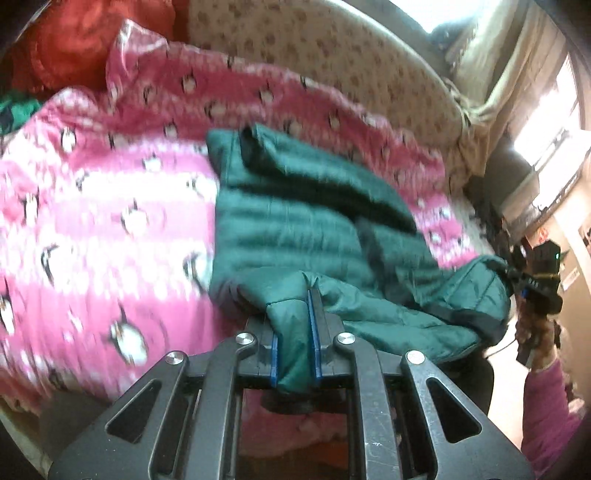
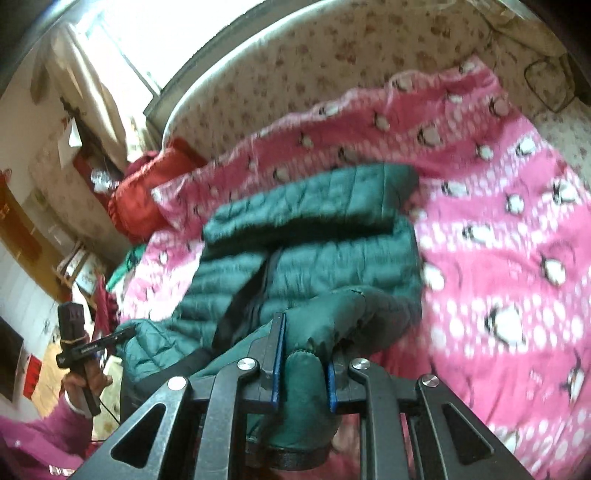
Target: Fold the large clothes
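With both the left tongs [image 1: 295,332] and right tongs [image 2: 303,362] clenched on the green puffer jacket's [image 1: 295,221] hem near the bed's [image 1: 332,48] edge, they're probably folding it upward, though blurred.

We see a bed covered by a pink penguin-print blanket [image 1: 103,206], over a cream floral sheet [image 1: 332,55]. A red cushion [image 2: 144,199] sits at one end. Bright window [image 2: 122,33] with pale curtains [image 2: 96,85] blows out the exposure; a second lit window [image 1: 550,122] shows in the left view. Walls are cream, with cluttered shelves near them, details blurred.
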A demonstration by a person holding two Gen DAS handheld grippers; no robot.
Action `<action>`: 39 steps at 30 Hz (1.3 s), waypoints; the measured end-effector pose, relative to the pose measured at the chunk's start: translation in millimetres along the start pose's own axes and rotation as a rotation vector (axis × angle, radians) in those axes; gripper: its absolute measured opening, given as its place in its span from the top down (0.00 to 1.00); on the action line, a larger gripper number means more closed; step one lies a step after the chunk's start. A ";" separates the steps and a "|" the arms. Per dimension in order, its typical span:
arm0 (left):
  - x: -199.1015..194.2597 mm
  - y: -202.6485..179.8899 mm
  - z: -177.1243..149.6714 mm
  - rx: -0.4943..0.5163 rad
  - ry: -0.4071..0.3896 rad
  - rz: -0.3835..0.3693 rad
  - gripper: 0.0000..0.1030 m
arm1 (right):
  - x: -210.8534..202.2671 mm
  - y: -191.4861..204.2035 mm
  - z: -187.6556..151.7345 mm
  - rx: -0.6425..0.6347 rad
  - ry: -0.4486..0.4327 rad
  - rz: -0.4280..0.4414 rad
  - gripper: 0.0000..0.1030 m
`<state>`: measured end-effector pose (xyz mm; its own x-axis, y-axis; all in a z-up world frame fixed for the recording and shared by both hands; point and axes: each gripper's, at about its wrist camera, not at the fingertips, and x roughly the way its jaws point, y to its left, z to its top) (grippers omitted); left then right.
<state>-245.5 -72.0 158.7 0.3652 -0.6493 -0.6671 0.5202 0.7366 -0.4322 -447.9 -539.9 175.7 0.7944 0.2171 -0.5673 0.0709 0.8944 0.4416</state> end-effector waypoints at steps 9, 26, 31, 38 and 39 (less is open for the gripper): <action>28.6 -2.7 76.4 -0.060 -0.120 0.029 0.88 | 35.9 -21.0 63.2 0.057 -0.067 -0.050 0.84; 156.5 41.3 193.1 -0.154 -0.111 0.207 0.88 | 167.1 -83.0 175.6 0.159 -0.054 -0.202 0.84; 189.7 54.8 205.6 -0.152 -0.093 0.253 0.88 | 205.6 -98.8 192.1 0.187 -0.037 -0.225 0.84; 211.6 79.3 208.5 -0.209 -0.057 0.155 0.81 | 243.8 -130.5 184.1 0.335 -0.026 -0.197 0.73; 208.8 79.5 210.0 -0.209 -0.054 0.136 0.80 | 240.8 -130.5 184.4 0.336 -0.039 -0.181 0.67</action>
<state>34.3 -188.7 112.5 0.4645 -0.5469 -0.6965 0.2948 0.8371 -0.4608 -154.6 -676.4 109.7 0.7728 0.0468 -0.6329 0.4006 0.7375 0.5437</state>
